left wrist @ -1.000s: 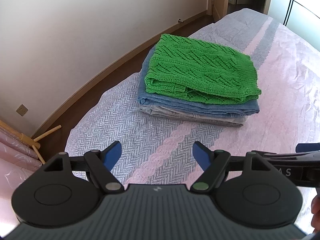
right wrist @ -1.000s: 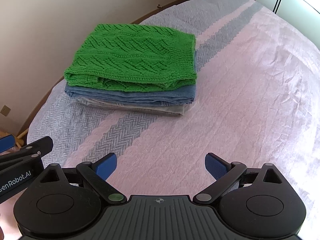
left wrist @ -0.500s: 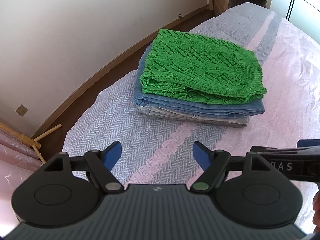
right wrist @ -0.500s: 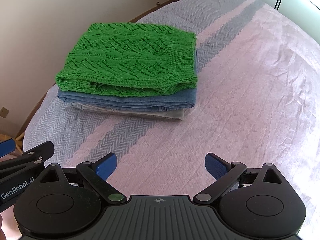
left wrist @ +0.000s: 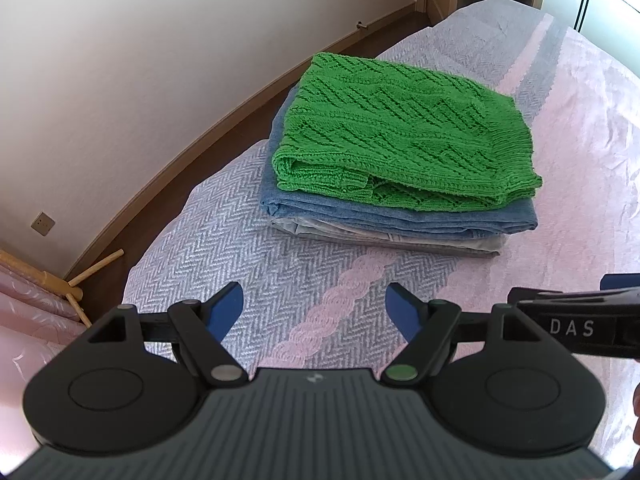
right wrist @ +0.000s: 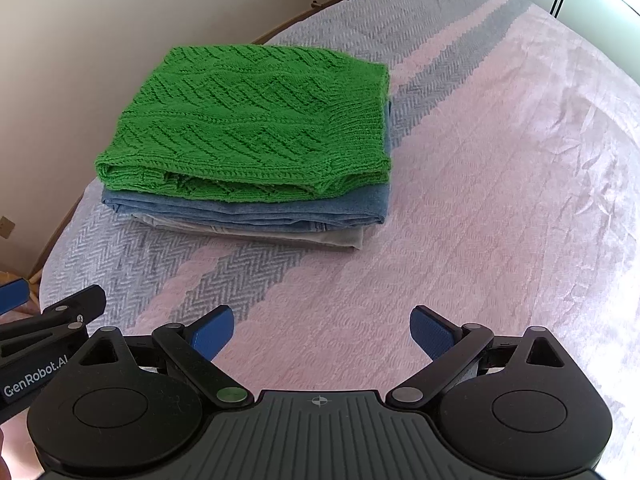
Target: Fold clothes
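Reading "DAS" – right gripper point(left wrist: 576, 326) – "GenRobot.AI" opposite.

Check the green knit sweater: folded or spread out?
Folded. The green knit sweater lies as a compact rectangle with doubled layers at its near edge, atop the blue garment.

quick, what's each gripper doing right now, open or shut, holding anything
Left gripper: open, holding nothing, above the bedspread.
Right gripper: open, holding nothing, short of the folded stack topped by the green sweater.
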The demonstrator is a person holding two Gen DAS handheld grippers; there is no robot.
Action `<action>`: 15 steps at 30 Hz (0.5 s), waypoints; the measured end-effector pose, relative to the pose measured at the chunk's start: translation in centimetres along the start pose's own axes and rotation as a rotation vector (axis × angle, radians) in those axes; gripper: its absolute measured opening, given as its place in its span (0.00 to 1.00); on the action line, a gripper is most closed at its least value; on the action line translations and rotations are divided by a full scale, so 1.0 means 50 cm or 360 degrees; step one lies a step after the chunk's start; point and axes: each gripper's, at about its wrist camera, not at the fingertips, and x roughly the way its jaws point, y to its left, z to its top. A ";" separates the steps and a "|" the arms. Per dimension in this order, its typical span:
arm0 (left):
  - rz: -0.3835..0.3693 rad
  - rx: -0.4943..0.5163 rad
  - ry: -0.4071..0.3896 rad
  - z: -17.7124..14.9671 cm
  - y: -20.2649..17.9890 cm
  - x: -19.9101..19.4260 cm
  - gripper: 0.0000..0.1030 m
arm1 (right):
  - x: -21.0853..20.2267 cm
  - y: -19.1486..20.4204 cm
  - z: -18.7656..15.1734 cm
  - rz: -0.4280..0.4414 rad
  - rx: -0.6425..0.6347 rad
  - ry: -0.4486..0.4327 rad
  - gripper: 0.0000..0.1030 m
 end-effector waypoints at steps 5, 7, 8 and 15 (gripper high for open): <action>-0.0001 0.0011 0.0003 0.009 -0.006 0.010 0.73 | 0.011 -0.004 0.004 -0.0004 -0.0002 0.0016 0.94; -0.0003 0.0017 0.0002 0.013 -0.008 0.014 0.73 | 0.015 -0.006 0.006 -0.0006 0.0000 0.0019 0.94; -0.0005 0.0020 0.0002 0.016 -0.010 0.016 0.73 | 0.017 -0.008 0.007 -0.0008 0.0001 0.0021 0.94; -0.0006 0.0036 -0.0004 0.027 -0.019 0.027 0.73 | 0.026 -0.019 0.017 -0.0022 0.0017 0.0027 0.94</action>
